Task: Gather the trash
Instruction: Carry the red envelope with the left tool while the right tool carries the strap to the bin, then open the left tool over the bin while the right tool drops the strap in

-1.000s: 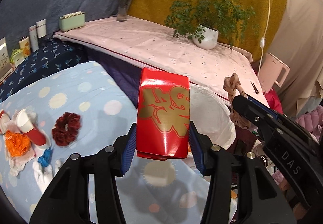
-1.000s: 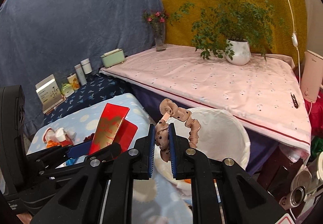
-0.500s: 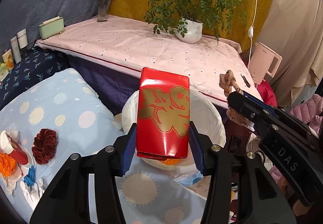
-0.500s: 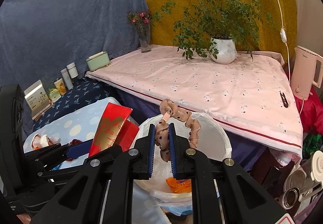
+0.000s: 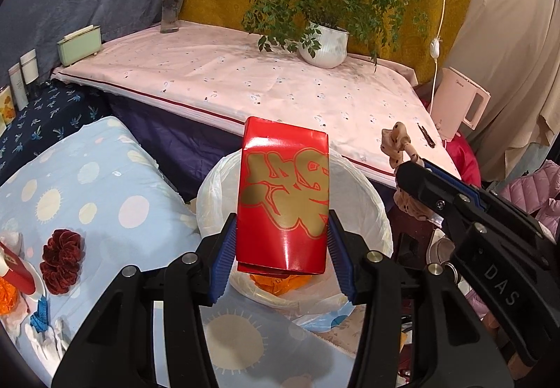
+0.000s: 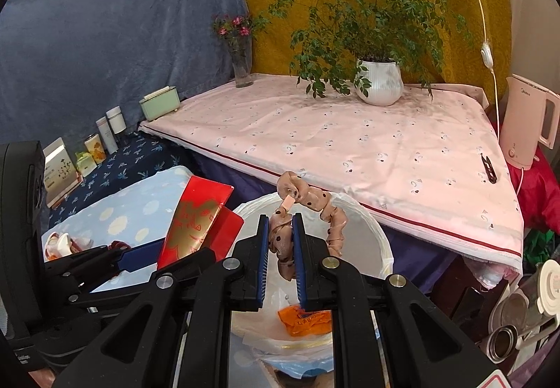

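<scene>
My left gripper (image 5: 280,248) is shut on a red packet with gold lettering (image 5: 283,199) and holds it upright over the white-lined trash bin (image 5: 213,185). The packet also shows in the right wrist view (image 6: 192,223). My right gripper (image 6: 281,248) is shut on a beige dotted scrunchie (image 6: 308,209) above the same bin (image 6: 378,237); the scrunchie shows at the right of the left wrist view (image 5: 395,146). An orange wrapper (image 6: 304,318) lies inside the bin.
A dark red scrunchie (image 5: 61,256), an orange item (image 5: 7,293) and a red-and-white tube (image 5: 15,269) lie on the light blue spotted cloth (image 5: 87,188). A pink-covered table (image 5: 245,83) holds a potted plant (image 5: 323,45) and a vase (image 5: 169,10). A pink kettle (image 6: 528,125) stands at right.
Both grippers have moved forward and right with their loads, from over the blue cloth to over the trash bin. The bin now sits directly under them.
</scene>
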The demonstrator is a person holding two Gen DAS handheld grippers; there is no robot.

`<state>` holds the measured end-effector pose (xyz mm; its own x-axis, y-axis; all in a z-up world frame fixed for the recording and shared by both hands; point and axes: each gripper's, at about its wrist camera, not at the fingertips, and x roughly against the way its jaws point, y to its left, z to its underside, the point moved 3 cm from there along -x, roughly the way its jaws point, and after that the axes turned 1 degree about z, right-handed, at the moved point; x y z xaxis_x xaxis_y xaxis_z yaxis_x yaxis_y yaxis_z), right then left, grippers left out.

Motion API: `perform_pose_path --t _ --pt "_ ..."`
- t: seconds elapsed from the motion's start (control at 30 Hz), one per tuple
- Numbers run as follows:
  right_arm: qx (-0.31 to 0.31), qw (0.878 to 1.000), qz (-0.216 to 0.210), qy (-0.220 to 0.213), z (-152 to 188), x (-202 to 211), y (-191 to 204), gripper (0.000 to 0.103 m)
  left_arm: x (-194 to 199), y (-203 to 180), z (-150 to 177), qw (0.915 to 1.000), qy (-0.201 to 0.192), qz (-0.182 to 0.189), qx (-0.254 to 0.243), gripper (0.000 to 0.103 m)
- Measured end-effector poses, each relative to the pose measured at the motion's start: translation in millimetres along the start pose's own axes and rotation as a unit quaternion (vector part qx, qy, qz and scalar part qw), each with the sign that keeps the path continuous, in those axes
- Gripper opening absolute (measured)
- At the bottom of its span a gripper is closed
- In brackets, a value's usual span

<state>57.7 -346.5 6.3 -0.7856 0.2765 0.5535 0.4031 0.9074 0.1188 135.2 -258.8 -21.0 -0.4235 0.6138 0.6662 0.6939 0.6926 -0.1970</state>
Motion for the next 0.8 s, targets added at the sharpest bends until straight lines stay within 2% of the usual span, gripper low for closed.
perform_pose_path --t 0.1,0.13,0.2,0.43,0.67,0.73,0.8 --pt "-0.002 1.000 0.003 0.000 0 -2 -3 0.013 -2 -1 0 1.0000 0.001 0.005 -0.002 0.053" --pt "-0.003 1.000 0.005 0.001 0 -4 -5 0.014 -3 -2 0 1.0000 -0.001 0.000 -0.003 0.066" --pt "-0.008 1.000 0.006 0.003 -2 -7 -8 0.014 -4 -2 0 0.9999 -0.006 -0.011 -0.005 0.072" --pt "-0.005 1.000 0.009 0.003 -5 -13 -9 0.014 -7 8 -1 0.9998 0.002 -0.010 0.018 0.073" --pt "-0.003 1.000 0.007 0.002 -4 -17 -2 0.020 0 20 1 0.9995 -0.005 -0.019 0.026 0.073" --pt "0.001 1.000 0.009 0.001 -5 -18 0 0.024 2 24 2 0.9994 -0.006 -0.021 0.028 0.073" --pt "0.002 1.000 0.011 -0.002 -5 -18 3 0.034 4 28 3 0.9992 -0.006 -0.024 0.032 0.075"
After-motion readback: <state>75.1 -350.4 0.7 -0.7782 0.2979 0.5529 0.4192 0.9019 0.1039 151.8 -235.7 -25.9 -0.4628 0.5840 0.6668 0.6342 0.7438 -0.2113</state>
